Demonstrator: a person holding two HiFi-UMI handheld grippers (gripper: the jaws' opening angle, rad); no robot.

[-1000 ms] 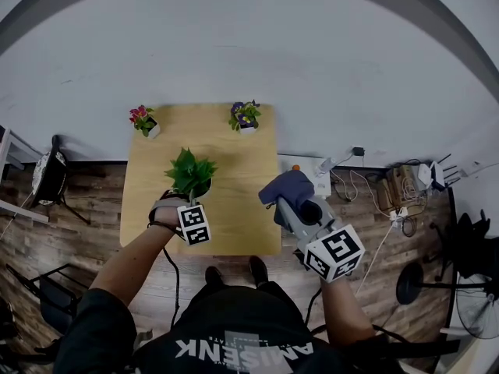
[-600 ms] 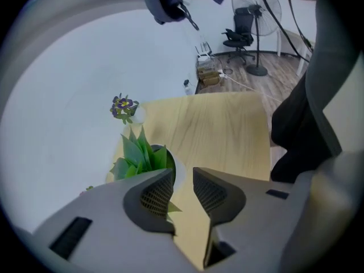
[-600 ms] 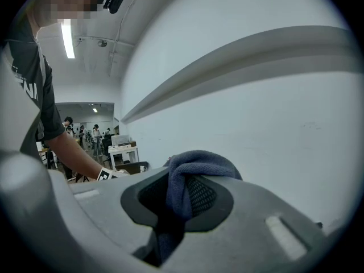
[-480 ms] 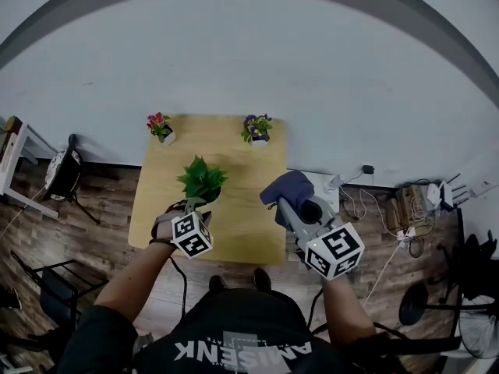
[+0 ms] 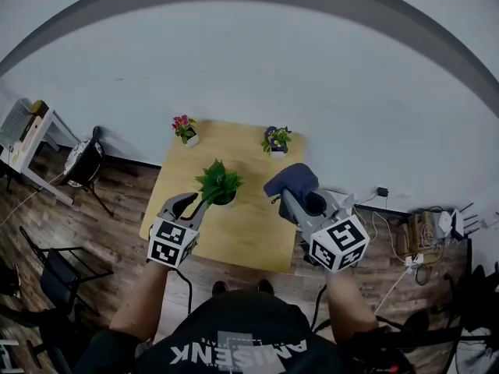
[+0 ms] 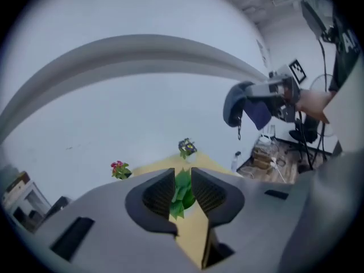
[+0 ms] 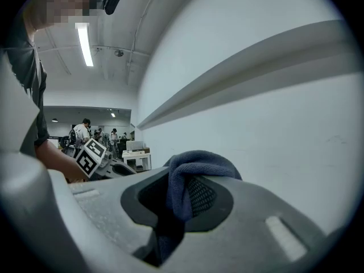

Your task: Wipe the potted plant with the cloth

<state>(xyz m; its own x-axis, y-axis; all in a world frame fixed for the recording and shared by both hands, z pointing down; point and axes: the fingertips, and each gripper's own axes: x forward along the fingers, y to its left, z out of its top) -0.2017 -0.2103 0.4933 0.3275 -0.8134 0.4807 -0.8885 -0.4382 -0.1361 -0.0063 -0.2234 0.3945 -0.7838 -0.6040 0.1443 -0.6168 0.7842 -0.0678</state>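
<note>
Along the far edge of the bench [image 5: 249, 232]: pink flowers [image 5: 185, 128] to the left, purple flowers [image 5: 275, 139] to the right, both well apart from the plant [image 5: 219, 184]. Plain wall beyond; dark chair [image 5: 84, 162] on the wooden floor off the left side.

Plant upright in its pot on the bench, left of centre.

Left hand-held gripper [image 5: 195, 201]: raised over the bench's near left part, just beside the plant. Jaws partly apart, just closing a little. Leaves showing through the gap, pads seemingly not pressing on them.

Right hand-held gripper [image 5: 290, 195]: clenched on the cloth [image 5: 289, 181], which drapes over its tips. Held up right of the plant, apart from it.
</note>
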